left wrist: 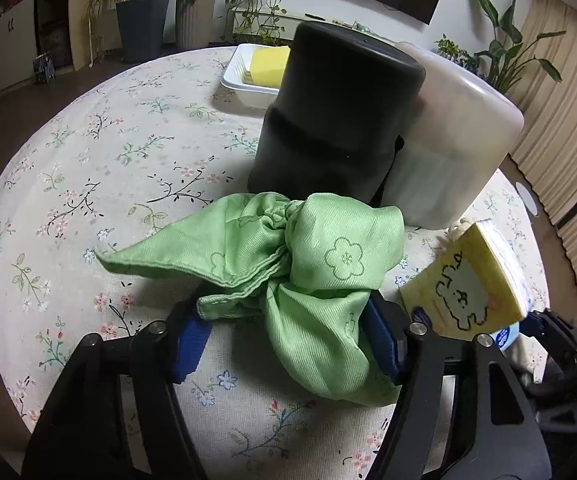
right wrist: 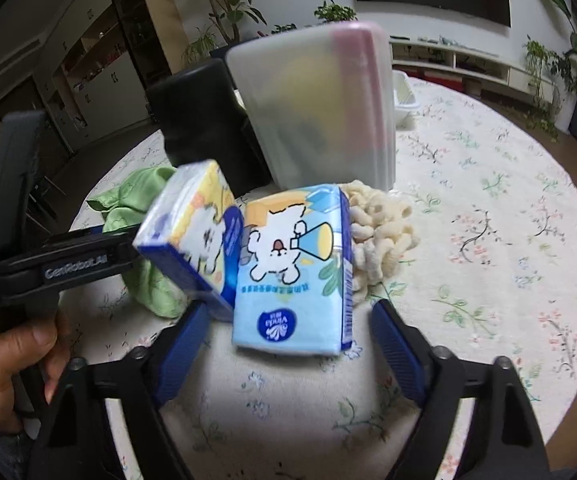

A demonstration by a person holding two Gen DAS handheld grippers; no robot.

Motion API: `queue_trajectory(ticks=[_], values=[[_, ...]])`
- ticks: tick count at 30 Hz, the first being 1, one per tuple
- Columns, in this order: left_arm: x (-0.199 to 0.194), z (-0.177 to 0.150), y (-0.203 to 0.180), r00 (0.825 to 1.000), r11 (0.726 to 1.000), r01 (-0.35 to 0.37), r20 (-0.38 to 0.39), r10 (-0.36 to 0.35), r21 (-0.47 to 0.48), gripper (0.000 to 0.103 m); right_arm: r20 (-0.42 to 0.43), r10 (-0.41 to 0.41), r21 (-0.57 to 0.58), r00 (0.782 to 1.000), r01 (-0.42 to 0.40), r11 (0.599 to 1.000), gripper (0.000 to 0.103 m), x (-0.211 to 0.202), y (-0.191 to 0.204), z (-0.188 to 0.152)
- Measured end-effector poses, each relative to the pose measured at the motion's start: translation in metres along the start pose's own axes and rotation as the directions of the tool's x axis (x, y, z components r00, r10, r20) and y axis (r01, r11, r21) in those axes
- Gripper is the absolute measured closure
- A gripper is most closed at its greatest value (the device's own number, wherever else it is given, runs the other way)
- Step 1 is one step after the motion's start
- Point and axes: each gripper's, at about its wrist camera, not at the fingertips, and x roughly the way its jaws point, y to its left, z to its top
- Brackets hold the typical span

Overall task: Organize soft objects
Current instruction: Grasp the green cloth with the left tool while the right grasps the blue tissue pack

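A crumpled green cloth (left wrist: 308, 264) lies on the table between the fingers of my left gripper (left wrist: 284, 340). The right pad rests against it, while a strip of table shows beside the left pad, so the jaws stand open. My right gripper (right wrist: 290, 350) is open around a blue tissue pack (right wrist: 292, 272), with a gap on each side. A second, yellow-faced tissue pack (right wrist: 192, 232) leans tilted at that pack's left, above the left pad. It also shows in the left wrist view, where the yellow pack (left wrist: 468, 284) stands right of the cloth. A cream, noodle-textured cloth (right wrist: 380, 232) lies behind the blue pack.
A black cylinder (left wrist: 336, 112) and a translucent box (left wrist: 460, 136) stand just behind the cloth and packs. A white tray (left wrist: 244, 88) holding a yellow sponge (left wrist: 268, 64) sits at the far edge. A hand (right wrist: 4, 364) holds the left gripper's handle. The table (left wrist: 100, 168) wears a floral cover.
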Motion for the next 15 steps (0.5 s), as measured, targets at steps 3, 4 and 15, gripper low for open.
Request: queue_trajectory(ticks=[3,4,15], values=[[0.000,-0.001,0.001,1.000,1.000,0.015,0.003,-0.015,-0.012,0.038,0.006,0.037,0.054,0.999,-0.037,0.998,0.025,-0.002,-0.011,0.003],[0.000,-0.001,0.002,1.000,1.000,0.018,0.004,-0.018,-0.015,0.038,0.003,0.049,0.062,0.999,-0.049,0.997,0.025,-0.004,-0.014,0.003],[0.001,0.000,0.000,1.000,1.000,0.008,0.003,-0.008,-0.008,0.038,-0.005,-0.015,-0.022,1.000,0.014,1.000,0.021,-0.002,-0.011,0.000]])
